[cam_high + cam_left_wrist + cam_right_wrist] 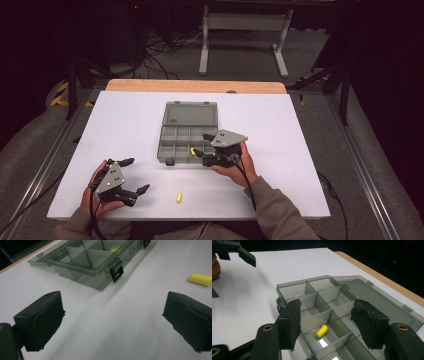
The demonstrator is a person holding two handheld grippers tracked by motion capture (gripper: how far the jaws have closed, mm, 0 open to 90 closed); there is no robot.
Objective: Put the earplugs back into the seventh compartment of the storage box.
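The white-topped desk (130,125) with its wooden far edge carries everything low and flat, within reach of both forearms coming in from the near side. Near its middle sits the smoky grey, translucent plastic organiser box (186,134), its hinged lid laid fully back toward the far edge so that the divided compartments face up and stay reachable from above; its black latches point toward the person.

The right hand-held gripper (207,145) hovers at the box's near right corner, jaws spread apart with nothing between them. In the right gripper view the gap between those jaws sits right above a compartment along the box's near edge, which fits a piece just dropped there, though that is a reading of the pose. One small yellow foam earplug (322,331) lies loose on the floor of that compartment, touching neither jaw, slanted against the partitions.

The left hand-held gripper (131,176) rests low over the near left part of the desk, well apart from the box, jaws likewise released and empty; it looks parked out of the way, or ready for the next pick. A second yellow foam earplug (178,197) lies on the bare desk near the front edge, between the two hands, just off to the side of the left gripper's open jaws. Whether any other compartment holds something is hard to tell through the tinted walls.
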